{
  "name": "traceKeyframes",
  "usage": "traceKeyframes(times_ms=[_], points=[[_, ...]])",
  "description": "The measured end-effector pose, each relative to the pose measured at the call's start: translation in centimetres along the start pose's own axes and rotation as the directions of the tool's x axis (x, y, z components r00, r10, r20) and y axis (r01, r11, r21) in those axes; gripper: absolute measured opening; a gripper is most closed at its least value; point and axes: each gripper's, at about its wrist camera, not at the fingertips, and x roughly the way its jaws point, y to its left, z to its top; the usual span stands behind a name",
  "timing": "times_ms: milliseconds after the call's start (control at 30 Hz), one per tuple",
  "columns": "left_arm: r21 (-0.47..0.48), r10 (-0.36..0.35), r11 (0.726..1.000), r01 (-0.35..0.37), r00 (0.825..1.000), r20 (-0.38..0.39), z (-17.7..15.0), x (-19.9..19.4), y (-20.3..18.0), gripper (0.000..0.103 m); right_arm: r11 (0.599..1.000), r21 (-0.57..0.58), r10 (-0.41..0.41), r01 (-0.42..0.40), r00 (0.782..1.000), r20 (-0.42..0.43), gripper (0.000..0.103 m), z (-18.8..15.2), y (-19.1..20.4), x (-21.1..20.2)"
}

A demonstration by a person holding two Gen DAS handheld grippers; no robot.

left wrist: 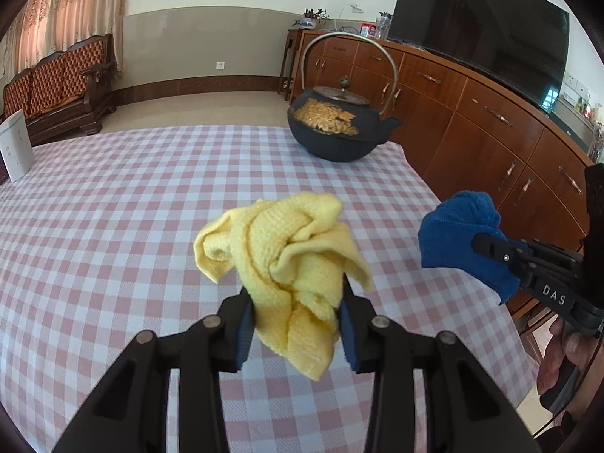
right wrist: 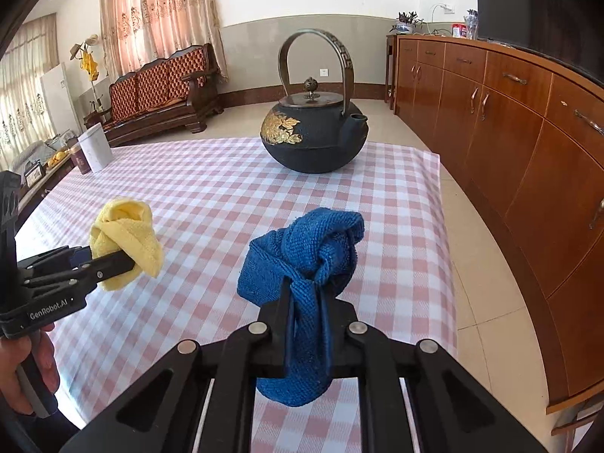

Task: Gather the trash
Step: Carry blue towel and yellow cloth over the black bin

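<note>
Left gripper (left wrist: 296,321) clamped on a crumpled yellow cloth (left wrist: 287,260), right gripper (right wrist: 305,324) pinching a blue cloth (right wrist: 302,256), both above the checked tablecloth (left wrist: 132,207), television (left wrist: 479,30) only in the left view.

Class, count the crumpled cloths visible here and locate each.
2. The yellow cloth is clamped in the left gripper; the blue cloth is clamped in the right gripper. None seems hidden.

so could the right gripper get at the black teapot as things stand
Probably not to grasp it. The bare checked cloth leaves the way to the black teapot free, but the right gripper has its jaws shut on the blue cloth, so it would need to drop that first.
</note>
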Motion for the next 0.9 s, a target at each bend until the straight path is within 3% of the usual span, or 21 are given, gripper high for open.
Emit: traceKeyframes(times_ms=[367,900], points=[[0.048,-0.042,0.998,0.040,0.999,0.029,-1.0,-2.6,-3.3,0.040,0.999,0.044,-0.004,0.000,0.995,0.095,0.010,-2.8,0.3,-7.2],[0.172,-0.138,0.977,0.127,0.989,0.054,-3.1,-4.8,-12.0,0.040,0.983,0.131,-0.146,0.126,0.977,0.158,0.010,-8.3,-3.7,-17.6]])
